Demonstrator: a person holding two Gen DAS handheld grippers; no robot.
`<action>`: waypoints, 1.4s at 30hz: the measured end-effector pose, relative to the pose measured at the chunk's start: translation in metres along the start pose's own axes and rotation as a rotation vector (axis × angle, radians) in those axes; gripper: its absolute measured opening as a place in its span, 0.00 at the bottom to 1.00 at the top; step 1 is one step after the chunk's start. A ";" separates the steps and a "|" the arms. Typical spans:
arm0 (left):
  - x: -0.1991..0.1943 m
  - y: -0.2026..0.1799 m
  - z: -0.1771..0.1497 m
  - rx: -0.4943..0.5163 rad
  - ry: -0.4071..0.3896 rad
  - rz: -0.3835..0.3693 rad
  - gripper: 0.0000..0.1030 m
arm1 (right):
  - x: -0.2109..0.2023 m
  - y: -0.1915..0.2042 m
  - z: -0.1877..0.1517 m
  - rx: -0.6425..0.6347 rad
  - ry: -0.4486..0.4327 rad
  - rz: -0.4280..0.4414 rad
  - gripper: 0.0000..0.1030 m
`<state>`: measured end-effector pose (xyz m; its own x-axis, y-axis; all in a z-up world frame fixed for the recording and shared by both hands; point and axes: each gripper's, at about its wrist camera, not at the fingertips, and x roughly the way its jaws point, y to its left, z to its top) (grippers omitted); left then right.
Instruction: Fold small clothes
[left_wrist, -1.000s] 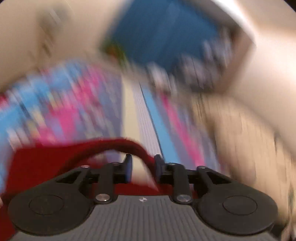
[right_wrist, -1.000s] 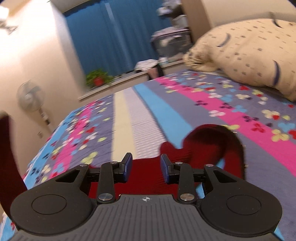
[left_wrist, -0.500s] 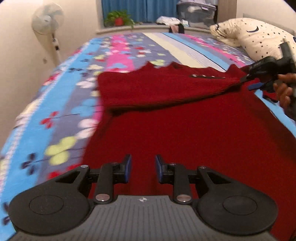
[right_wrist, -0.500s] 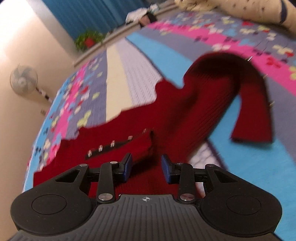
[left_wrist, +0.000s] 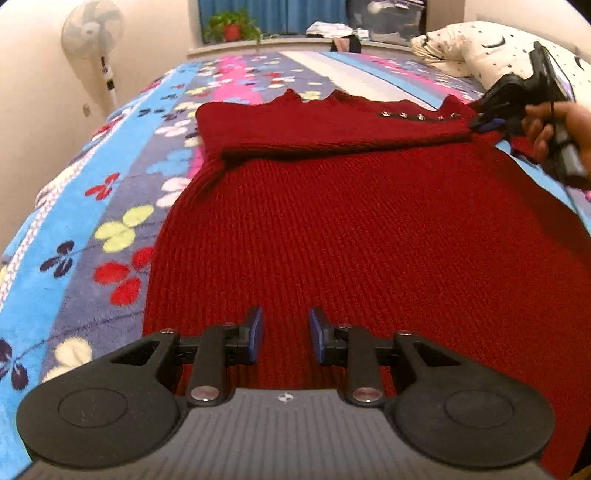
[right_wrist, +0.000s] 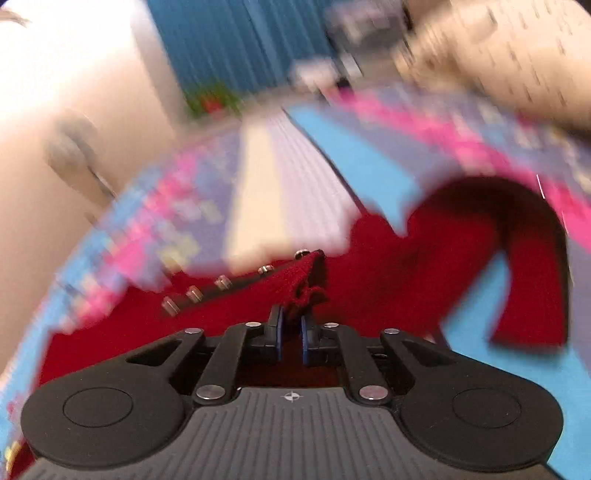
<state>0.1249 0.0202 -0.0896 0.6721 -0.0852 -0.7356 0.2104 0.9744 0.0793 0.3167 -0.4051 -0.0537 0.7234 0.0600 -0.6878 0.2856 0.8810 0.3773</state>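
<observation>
The red sweater (left_wrist: 369, 229) lies on the bed (left_wrist: 92, 206). The left claw (left_wrist: 285, 334) hovers spread above it; the right claw (right_wrist: 290, 334) pinches its buttoned edge.

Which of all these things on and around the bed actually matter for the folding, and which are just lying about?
Part of the job:
red knit sweater
left claw, open
right claw, pinching the sweater

Just lying about:
standing fan
potted plant
star-print pillow
flowered bedspread
</observation>
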 end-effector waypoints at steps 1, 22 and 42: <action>0.000 0.001 0.001 -0.007 0.002 -0.003 0.30 | -0.006 -0.011 0.004 0.077 -0.008 -0.028 0.13; 0.007 0.014 0.009 -0.114 0.057 -0.056 0.30 | -0.075 -0.079 0.127 -0.285 0.028 -0.122 0.07; -0.001 0.028 0.012 -0.170 0.104 -0.159 0.30 | -0.142 0.269 0.144 -0.565 0.233 0.610 0.05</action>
<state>0.1386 0.0454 -0.0789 0.5619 -0.2267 -0.7955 0.1795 0.9722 -0.1503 0.3819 -0.2443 0.2347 0.4837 0.6386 -0.5985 -0.5107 0.7613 0.3995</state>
